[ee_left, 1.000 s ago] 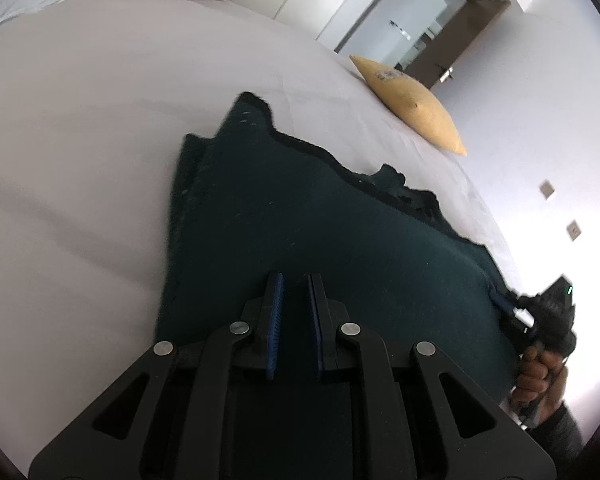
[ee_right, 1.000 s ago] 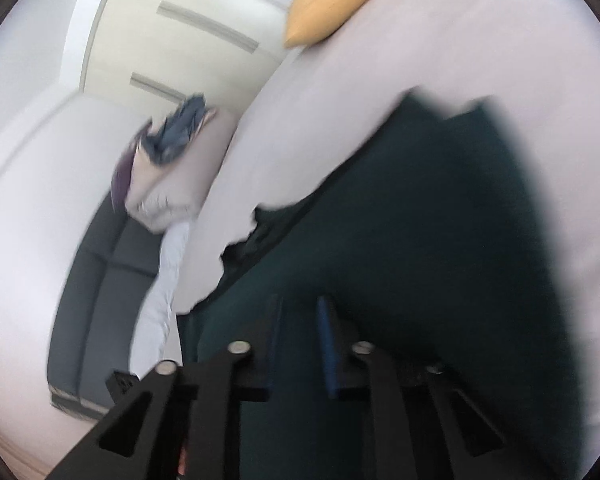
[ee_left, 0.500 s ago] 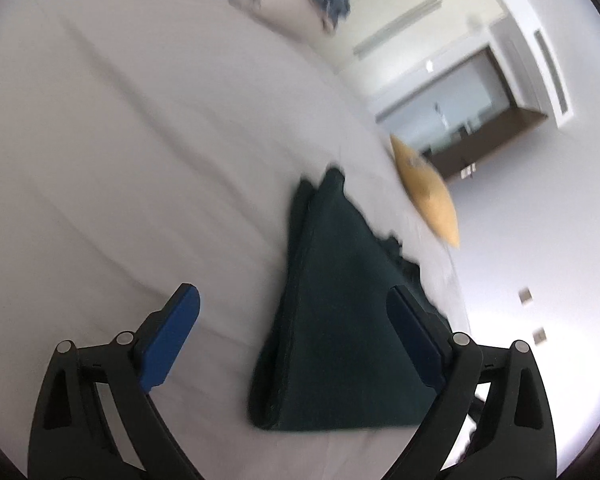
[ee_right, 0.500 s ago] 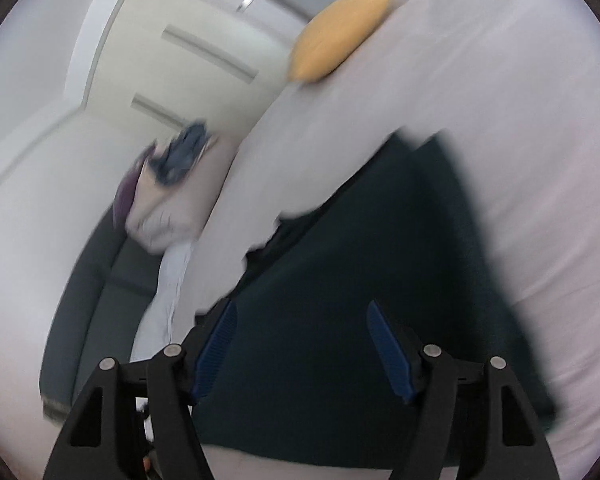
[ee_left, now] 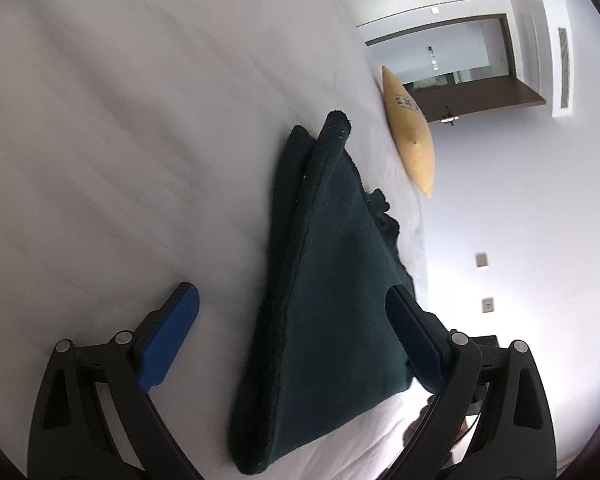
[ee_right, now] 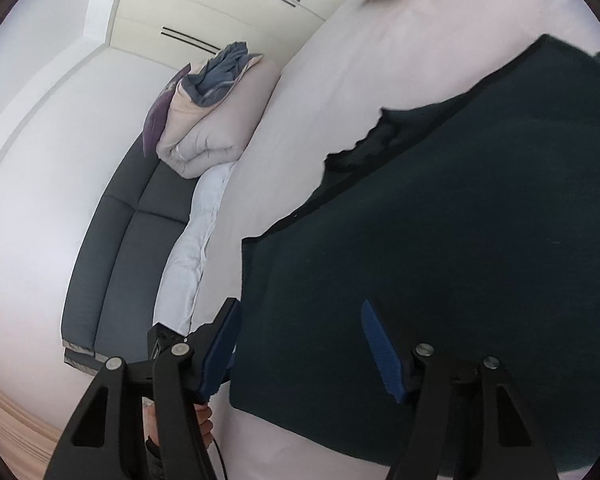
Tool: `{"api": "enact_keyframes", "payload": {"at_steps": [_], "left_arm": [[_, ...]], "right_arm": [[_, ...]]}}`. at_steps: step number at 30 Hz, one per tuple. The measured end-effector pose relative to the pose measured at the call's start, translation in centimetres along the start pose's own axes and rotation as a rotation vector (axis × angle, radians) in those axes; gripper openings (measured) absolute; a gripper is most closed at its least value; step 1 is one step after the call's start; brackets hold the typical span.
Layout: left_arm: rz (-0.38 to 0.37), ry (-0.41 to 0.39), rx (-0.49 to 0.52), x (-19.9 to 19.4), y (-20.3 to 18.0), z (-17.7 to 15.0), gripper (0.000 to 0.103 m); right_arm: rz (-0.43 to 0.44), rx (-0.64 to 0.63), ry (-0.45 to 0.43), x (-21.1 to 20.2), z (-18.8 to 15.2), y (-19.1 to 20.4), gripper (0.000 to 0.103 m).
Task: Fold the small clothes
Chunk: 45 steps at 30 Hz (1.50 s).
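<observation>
No text, label, brand or number can be read in either view; the yellow cushion (ee_left: 409, 136), at about one o'clock from the folded garment in the left wrist view, bears a small dark print near its upper end, but it is too small and blurred to make out

We've got both grippers off and hovering: our left gripper (ee_left: 292, 300) has just sprung wide open. Our right gripper (ee_right: 300, 316) opened too, then eased in slightly, gripping nothing.
</observation>
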<state>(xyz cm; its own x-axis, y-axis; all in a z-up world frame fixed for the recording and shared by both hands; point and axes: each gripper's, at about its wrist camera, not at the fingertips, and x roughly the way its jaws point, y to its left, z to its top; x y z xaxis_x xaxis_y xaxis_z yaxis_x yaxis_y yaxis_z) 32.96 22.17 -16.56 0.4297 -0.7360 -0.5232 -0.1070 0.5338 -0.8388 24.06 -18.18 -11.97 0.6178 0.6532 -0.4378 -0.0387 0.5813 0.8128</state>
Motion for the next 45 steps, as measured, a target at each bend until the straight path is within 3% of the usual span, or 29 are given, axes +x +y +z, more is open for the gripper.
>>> {"api": "enact_keyframes", "payload": {"at_steps": [9,15,20,26,28,29,30,33,37,45], "left_arm": [[-0.022,0.056,0.092,1.8,-1.7,-0.2,0.092],[-0.051,0.166,0.112,3.3,-2.2,-0.2,0.091],[-0.127,0.162,-0.048,2.9,-0.2,0.0,0.067],[-0.101,0.193,-0.030,3.0,-0.6,0.0,0.067],[-0.083,0.192,-0.019,3.0,-0.4,0.0,0.051],[-0.056,0.196,-0.013,3.1,-0.1,-0.3,0.024],[-0.040,0.201,-0.018,3.3,0.3,-0.4,0.018],[-0.063,0.178,-0.042,3.2,1.2,-0.8,0.015],[-0.038,0.146,-0.037,2.2,0.8,-1.1,0.015],[-0.015,0.095,-0.059,0.2,-0.2,-1.5,0.014]], "right_arm": [[0.009,-0.005,0.046,2.4,-0.6,0.8,0.061],[0.025,-0.001,0.060,2.9,-0.6,1.3,0.061],[0.034,-0.011,0.094,4.5,-0.4,2.1,0.060],[0.051,-0.002,0.141,7.2,-0.1,2.3,0.060],[0.052,0.007,0.167,8.3,-0.2,2.1,0.060],[0.033,0.012,0.187,8.9,-0.2,1.8,0.060],[0.020,0.014,0.193,9.3,-0.4,1.5,0.060],[0.014,0.024,0.193,9.7,-0.4,1.0,0.053],[-0.022,-0.016,0.212,10.2,-0.6,1.0,0.049],[0.051,-0.019,0.181,9.6,-1.1,0.2,0.048]]}}
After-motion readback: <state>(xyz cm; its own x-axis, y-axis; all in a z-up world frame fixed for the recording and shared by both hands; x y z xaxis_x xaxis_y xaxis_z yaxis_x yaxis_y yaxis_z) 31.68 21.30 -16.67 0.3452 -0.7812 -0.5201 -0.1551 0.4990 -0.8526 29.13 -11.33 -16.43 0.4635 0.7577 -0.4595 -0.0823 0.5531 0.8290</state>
